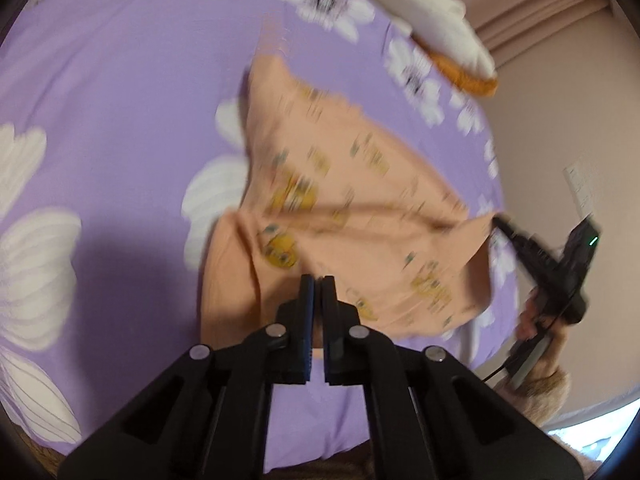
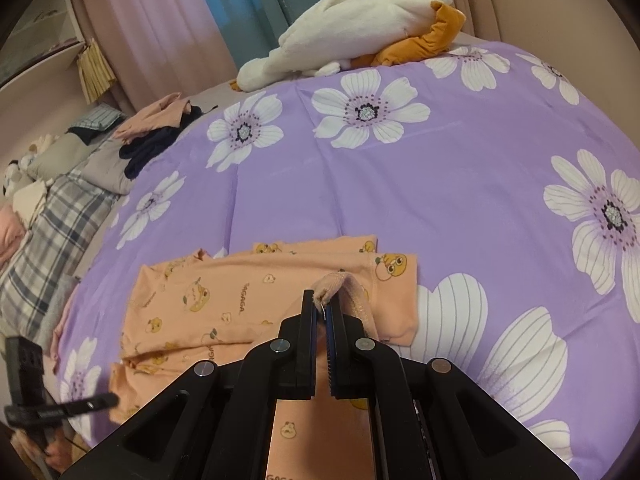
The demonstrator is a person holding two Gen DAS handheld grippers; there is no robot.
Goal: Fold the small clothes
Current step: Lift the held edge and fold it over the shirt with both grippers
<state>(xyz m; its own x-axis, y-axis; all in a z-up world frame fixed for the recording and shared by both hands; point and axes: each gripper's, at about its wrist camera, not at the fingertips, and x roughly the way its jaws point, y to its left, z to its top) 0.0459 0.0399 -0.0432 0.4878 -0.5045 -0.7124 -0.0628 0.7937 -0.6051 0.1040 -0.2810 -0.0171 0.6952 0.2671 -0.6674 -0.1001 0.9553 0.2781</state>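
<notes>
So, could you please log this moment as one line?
stage: folding | left gripper: shut on garment | right gripper: shut on garment edge | garment: partly lifted off bedspread | left view blurred

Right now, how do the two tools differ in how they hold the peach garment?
The left tool is closed on a plain stretch of the peach garment, with cloth draped ahead of its tips. The right tool is closed on a thicker ribbed edge that pokes up between its fingers. The left wrist view is motion-blurred; the right wrist view is sharp. Both tools are shut on the same printed garment over the purple floral bedspread.
</notes>
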